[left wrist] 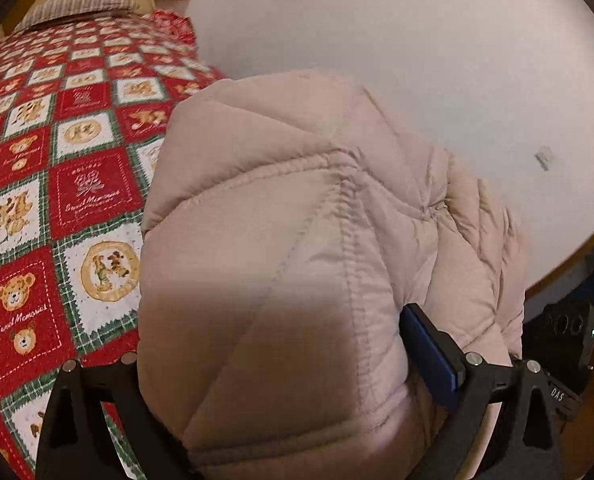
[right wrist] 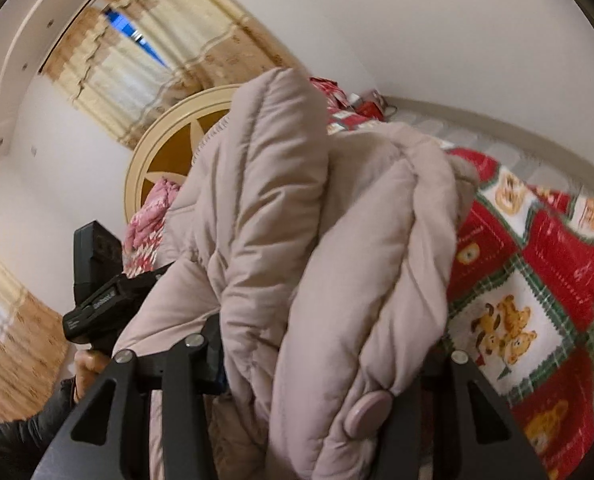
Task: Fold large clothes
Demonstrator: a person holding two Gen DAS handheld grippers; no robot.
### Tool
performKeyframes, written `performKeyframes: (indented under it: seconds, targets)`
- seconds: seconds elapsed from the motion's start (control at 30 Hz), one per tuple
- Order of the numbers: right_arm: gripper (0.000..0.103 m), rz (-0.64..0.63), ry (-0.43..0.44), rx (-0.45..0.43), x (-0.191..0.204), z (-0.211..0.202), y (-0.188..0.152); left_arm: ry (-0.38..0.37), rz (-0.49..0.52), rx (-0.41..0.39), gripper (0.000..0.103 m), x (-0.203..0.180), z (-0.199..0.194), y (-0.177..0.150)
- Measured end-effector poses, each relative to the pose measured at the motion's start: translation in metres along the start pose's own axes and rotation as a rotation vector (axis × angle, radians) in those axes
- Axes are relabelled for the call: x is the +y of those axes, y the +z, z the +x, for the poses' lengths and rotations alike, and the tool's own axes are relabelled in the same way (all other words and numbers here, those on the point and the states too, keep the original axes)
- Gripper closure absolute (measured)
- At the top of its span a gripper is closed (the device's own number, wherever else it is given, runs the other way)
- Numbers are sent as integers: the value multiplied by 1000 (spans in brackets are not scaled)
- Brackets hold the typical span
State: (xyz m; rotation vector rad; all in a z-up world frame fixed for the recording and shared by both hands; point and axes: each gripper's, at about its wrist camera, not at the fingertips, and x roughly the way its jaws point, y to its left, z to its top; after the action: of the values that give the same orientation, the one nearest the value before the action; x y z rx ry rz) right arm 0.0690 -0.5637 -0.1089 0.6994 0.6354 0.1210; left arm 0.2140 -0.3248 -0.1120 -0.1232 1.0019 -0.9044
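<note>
- Left gripper [left wrist: 281, 360]: clamped on a thick fold of the beige quilted jacket [left wrist: 297, 240]. Blue pad [left wrist: 429, 356] of one finger presses into the fabric; the other finger is buried behind the bulge.
- Right gripper [right wrist: 321, 364]: also gripping the jacket [right wrist: 337, 260]; bunched padded layers fill the gap between its black fingers, with a round beige button [right wrist: 367, 414] sitting low in the gap.
- Jacket is lifted, bunched and draped, hanging over the bed's red-and-green teddy-bear quilt [left wrist: 57, 200].
- Right wrist view: the other gripper's black body [right wrist: 97, 280] sits left of the jacket, a hand [right wrist: 89, 368] in a dark sleeve holding it.
- Behind: cream round headboard [right wrist: 157, 148], pink patterned fabric [right wrist: 149, 224] beside it, beige curtains [right wrist: 137, 60], white wall [left wrist: 417, 40].
</note>
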Motion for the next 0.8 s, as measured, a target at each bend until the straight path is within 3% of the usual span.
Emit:
performKeyframes:
  seconds: [0.1, 0.23, 0.43, 0.6, 0.7, 0.77, 0.8]
  targets:
    - [48, 44, 18, 19, -18, 11, -4, 37, -19, 9, 2, -2, 8, -6]
    - [41, 198, 121, 52, -50, 15, -11, 93, -20, 5, 1, -7, 21, -6]
    - [32, 198, 77, 56, -44, 9, -7, 183, 61, -43, 1, -21, 25, -14]
    - [30, 171, 10, -8, -39, -35, -6, 223, 86, -55, 1, -25, 25, -18]
    - [31, 97, -119, -108, -28, -72, -7, 232, 84, -61, 1, -29, 21, -23]
    - [45, 3, -243, -185, -4, -100, -9, 246, 92, -65, 1, -28, 25, -20]
    - [47, -24, -243, -192, 5, -102, -8, 253, 97, -67, 1, -30, 25, -21]
